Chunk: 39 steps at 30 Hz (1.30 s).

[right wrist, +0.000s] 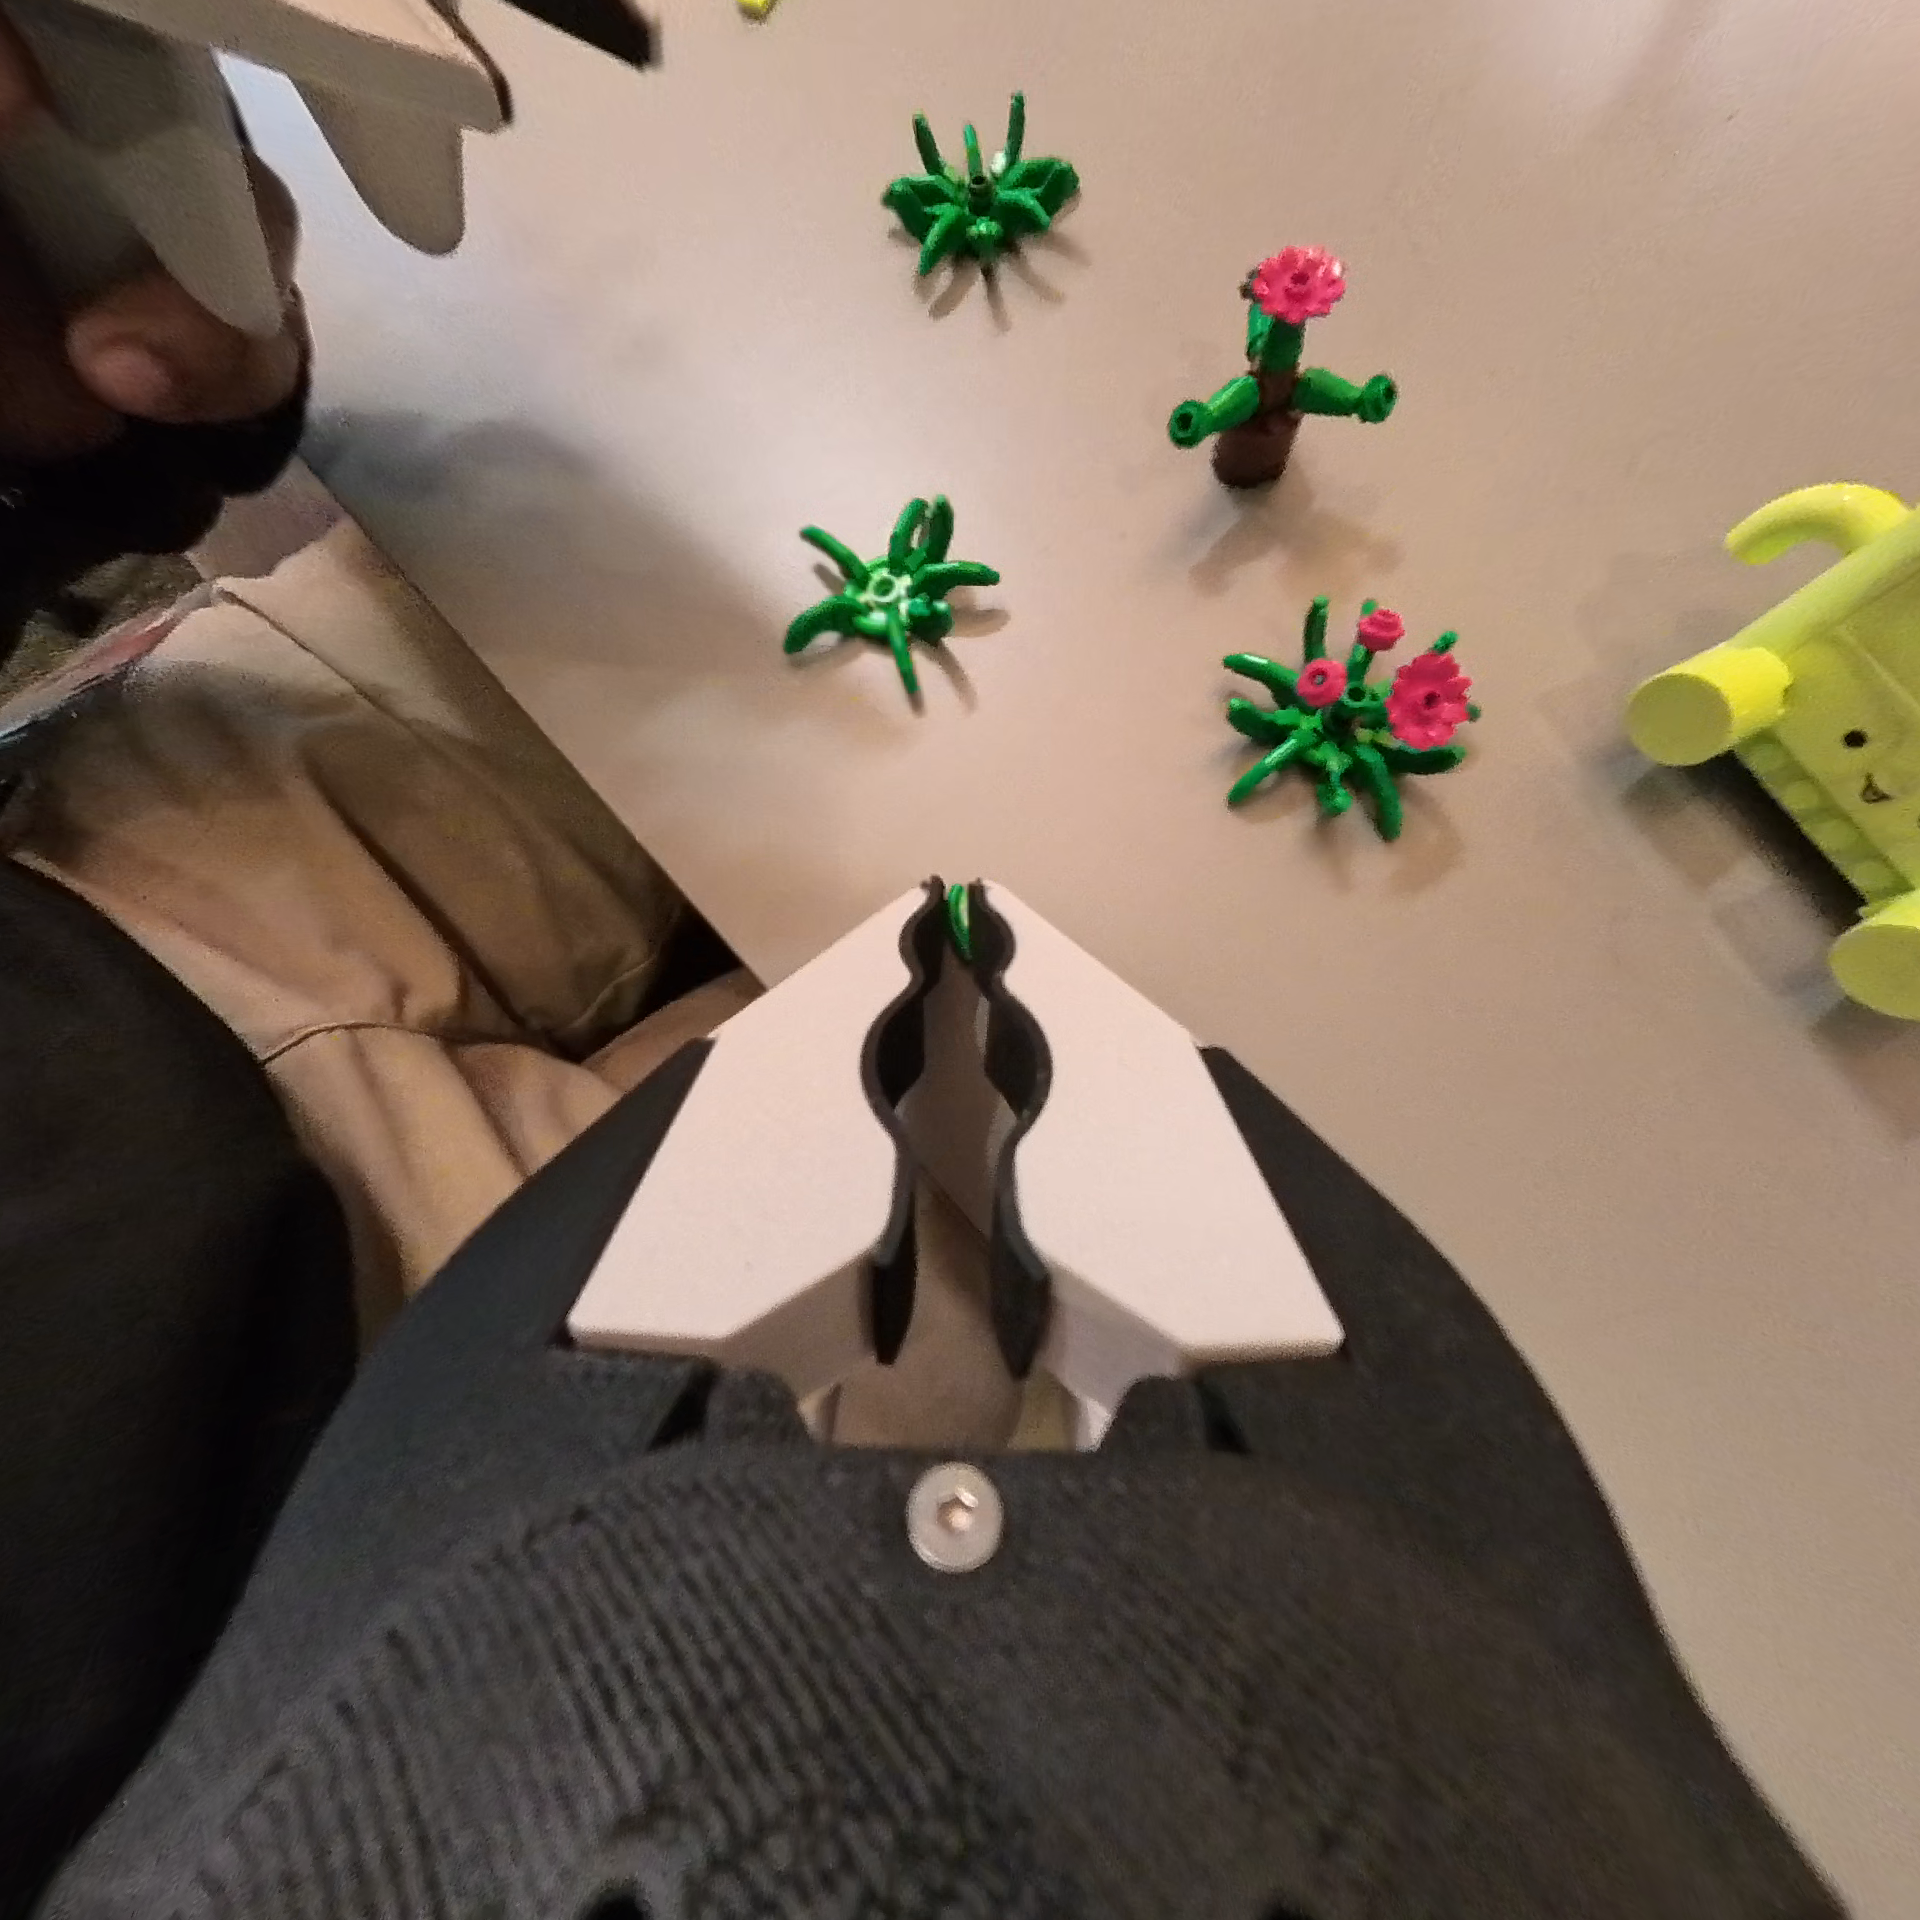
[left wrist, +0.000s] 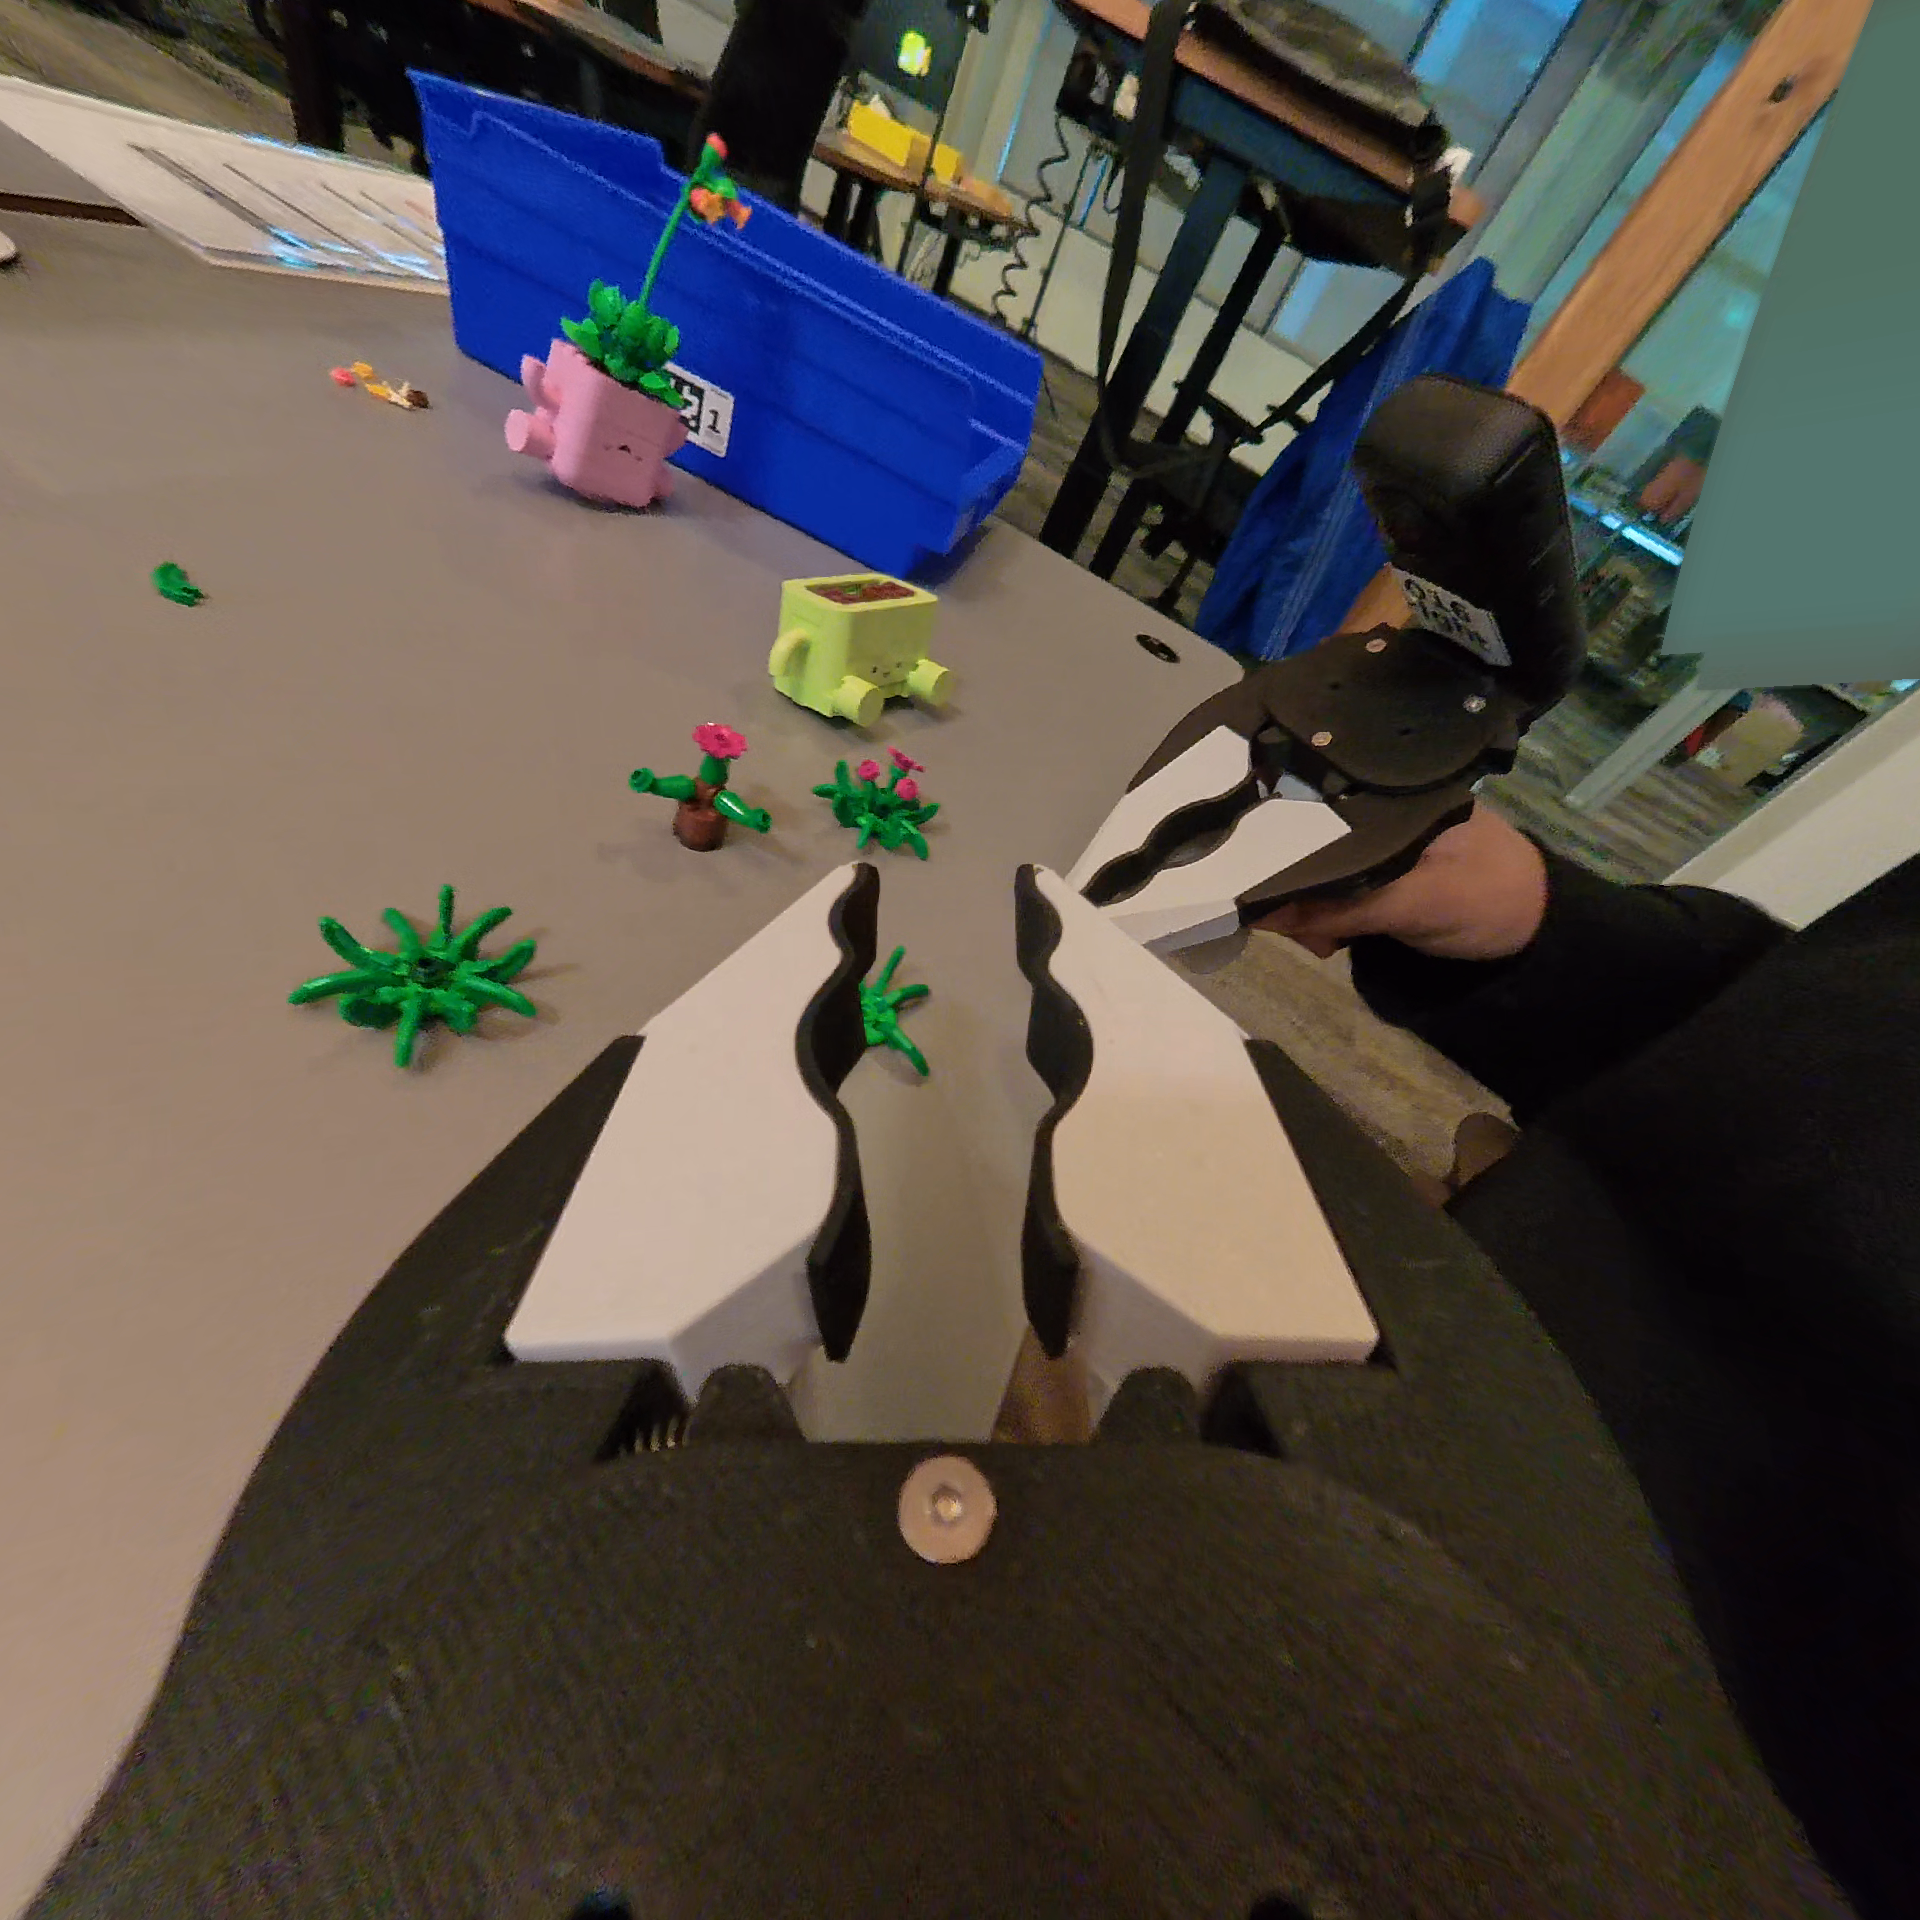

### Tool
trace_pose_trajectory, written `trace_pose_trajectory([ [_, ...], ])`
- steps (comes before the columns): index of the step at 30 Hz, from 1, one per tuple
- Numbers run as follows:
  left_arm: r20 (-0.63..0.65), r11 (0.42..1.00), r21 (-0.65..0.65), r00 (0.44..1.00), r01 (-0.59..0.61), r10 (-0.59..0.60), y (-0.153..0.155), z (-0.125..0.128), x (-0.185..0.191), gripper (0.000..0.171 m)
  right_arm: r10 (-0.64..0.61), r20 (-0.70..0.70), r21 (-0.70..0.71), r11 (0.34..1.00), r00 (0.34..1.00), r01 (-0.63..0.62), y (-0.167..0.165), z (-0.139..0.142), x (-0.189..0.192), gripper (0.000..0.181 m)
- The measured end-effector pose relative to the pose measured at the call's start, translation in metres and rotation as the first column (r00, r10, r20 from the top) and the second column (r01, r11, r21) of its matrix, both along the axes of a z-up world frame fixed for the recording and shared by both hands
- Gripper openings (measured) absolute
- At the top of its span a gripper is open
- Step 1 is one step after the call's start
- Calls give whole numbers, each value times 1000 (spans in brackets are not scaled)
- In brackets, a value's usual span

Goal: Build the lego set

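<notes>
Small green plastic leaf piece [right wrist: 960, 921], pinched at the tips of the right gripper [right wrist: 962, 902], held above the near edge of the smooth grey tabletop [left wrist: 312, 727]. Left gripper [left wrist: 945, 883] spread apart, empty, over a small green spiky leaf cluster [left wrist: 891, 1013]. Beyond: brown-stemmed plant with pink flower [left wrist: 707, 790], lime-green square pot [left wrist: 857, 644], pink square pot with tall green stem [left wrist: 608, 426], long blue plastic bin [left wrist: 790, 353]. Farther back, desks, cables, perhaps windows.
</notes>
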<state>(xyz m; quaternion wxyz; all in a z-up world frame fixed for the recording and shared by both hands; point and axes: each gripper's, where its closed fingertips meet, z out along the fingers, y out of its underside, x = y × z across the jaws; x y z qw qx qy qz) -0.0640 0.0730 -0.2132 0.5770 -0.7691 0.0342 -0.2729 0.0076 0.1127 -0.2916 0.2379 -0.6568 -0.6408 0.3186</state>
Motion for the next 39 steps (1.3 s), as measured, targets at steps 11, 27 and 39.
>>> trace_pose_trajectory([
  [11,118,952,253,971,171,-206,-18,45,48,43,-118,-769,-385,871,629,-307,-36,147,-20,0],
  [27,-66,988,-95,991,-120,114,5,-24,-18,11,-111,-329,-188,981,938,50,-6,48,-2,4],
  [39,-254,934,-329,966,-138,53,13,-73,1,13,51,-183,78,996,982,-37,-47,17,-49,17],
])
